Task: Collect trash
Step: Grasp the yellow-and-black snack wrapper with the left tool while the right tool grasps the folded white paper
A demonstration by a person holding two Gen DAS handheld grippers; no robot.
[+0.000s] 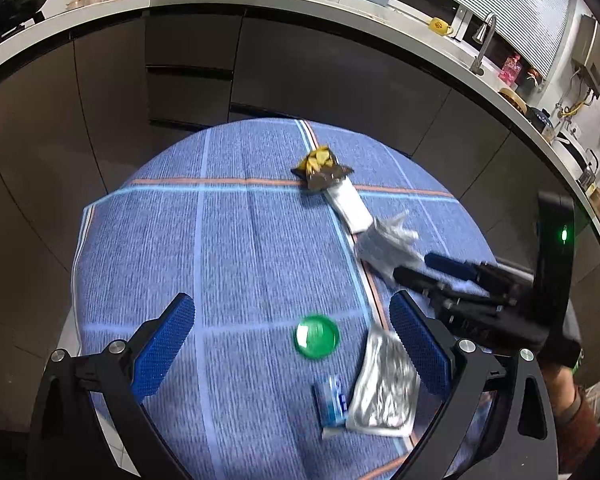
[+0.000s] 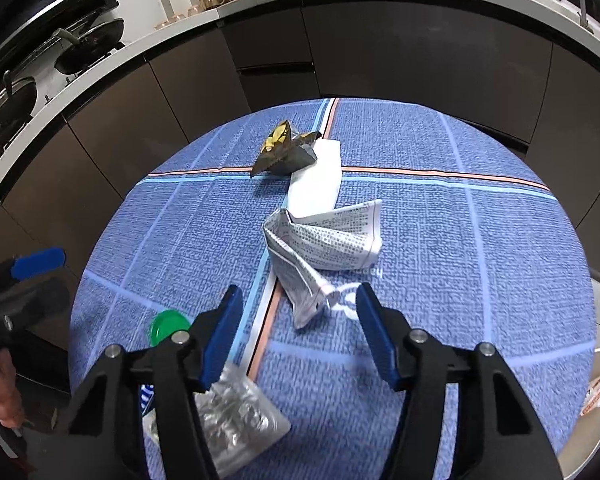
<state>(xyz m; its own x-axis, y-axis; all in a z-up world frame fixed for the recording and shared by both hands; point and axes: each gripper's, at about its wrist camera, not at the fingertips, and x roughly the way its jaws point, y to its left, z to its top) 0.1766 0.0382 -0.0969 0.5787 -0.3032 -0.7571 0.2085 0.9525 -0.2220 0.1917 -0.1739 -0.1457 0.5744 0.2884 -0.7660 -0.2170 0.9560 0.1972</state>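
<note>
The right gripper (image 2: 296, 320) hangs low over the blue checked tablecloth (image 2: 460, 240) with its jaws spread wide and nothing between them, lined up on the near tail of a crumpled printed paper (image 2: 324, 248), which lies just ahead of the fingertips; that wide spread looks chosen to straddle the twisted end of the sheet, though the pads are not yet touching it. The left gripper (image 1: 292, 344) is likewise wide apart and empty, poised above a round green lid (image 1: 317, 336) that sits flat on the cloth between its fingers, probably its own target. The trash is scattered along the middle of the table: a dark and yellow snack wrapper (image 2: 286, 150) at the far end, touching a white folded paper (image 2: 318, 178) whose near end runs under or against the printed sheet, and closer in a silver foil pouch (image 1: 384, 388) lying beside a small blue and white packet (image 1: 332, 400). At the right edge of the right wrist view a pale container (image 2: 592, 412) shows below table level with a wrapper already inside, so it likely serves as the bin and explains why the right side works the pieces nearest it.
</note>
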